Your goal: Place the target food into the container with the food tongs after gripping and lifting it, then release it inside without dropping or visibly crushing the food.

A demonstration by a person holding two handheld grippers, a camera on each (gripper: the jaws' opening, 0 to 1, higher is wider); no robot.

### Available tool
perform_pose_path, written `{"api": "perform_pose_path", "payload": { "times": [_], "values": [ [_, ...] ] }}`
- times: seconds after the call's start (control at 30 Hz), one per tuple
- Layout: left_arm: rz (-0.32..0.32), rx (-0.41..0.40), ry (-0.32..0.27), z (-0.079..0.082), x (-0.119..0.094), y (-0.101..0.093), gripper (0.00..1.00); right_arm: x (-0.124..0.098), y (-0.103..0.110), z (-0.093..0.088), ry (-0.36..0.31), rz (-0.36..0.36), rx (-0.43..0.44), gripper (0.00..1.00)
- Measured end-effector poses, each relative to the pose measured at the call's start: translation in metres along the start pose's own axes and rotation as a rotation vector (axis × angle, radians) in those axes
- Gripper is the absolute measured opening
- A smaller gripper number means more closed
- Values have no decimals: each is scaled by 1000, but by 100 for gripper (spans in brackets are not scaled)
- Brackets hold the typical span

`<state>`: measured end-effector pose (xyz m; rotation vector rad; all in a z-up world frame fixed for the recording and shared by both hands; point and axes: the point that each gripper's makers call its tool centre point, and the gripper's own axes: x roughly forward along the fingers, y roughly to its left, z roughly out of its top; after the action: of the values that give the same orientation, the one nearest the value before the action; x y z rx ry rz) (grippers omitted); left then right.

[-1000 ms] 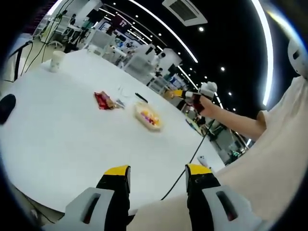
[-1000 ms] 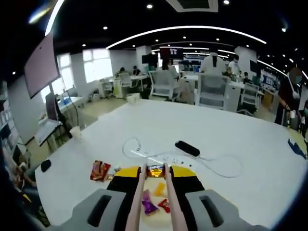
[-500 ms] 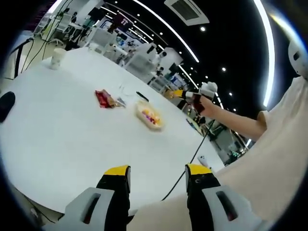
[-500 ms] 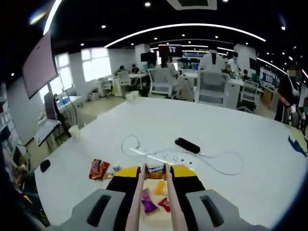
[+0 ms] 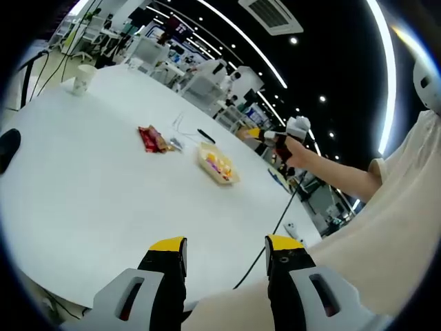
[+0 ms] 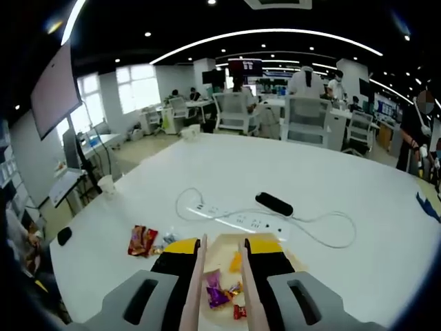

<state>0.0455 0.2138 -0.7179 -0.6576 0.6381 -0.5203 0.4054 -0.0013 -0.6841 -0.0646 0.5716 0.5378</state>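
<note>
The release looks to be the step in hand, or only just done: in the right gripper view the right gripper (image 6: 220,256) clasps a pair of slim pale food tongs (image 6: 195,289), and their two tips stand parted with nothing between them, directly above the shallow pale oval container (image 6: 284,256) on the round white table (image 6: 331,200). Inside that container, under the tong tips, lie several small wrapped sweets, a purple one (image 6: 215,296), an orange one (image 6: 235,262) and a red one (image 6: 238,312); which of them is the target food I cannot tell, but none looks crushed. The gripper's yellow-tipped jaws sit at a narrow gap, pressed against the outer sides of the tong arms, so it holds the tongs and no food. Beside the container lies a flat red snack packet (image 6: 141,240), and beyond the container a white power strip (image 6: 242,219) with its looping cable. In the left gripper view the left gripper (image 5: 226,254) hangs off the table edge, well apart from the container (image 5: 219,164), its jaws spread wide and empty. The next move, I judge, calls for lifting the tongs straight up clear of the container's rim, without dragging a wrapper out.
</note>
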Motion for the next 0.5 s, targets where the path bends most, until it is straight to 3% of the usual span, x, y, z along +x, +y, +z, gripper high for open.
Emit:
{"api": "perform_pose_path", "payload": {
  "times": [0.2,0.5],
  "values": [
    [8,-16,1,0,0,4,45,22,30,-11,44,69,-30,25],
    [18,-28,19,1,0,11,45,57,94,-27,94,172,-47,25]
  ]
}}
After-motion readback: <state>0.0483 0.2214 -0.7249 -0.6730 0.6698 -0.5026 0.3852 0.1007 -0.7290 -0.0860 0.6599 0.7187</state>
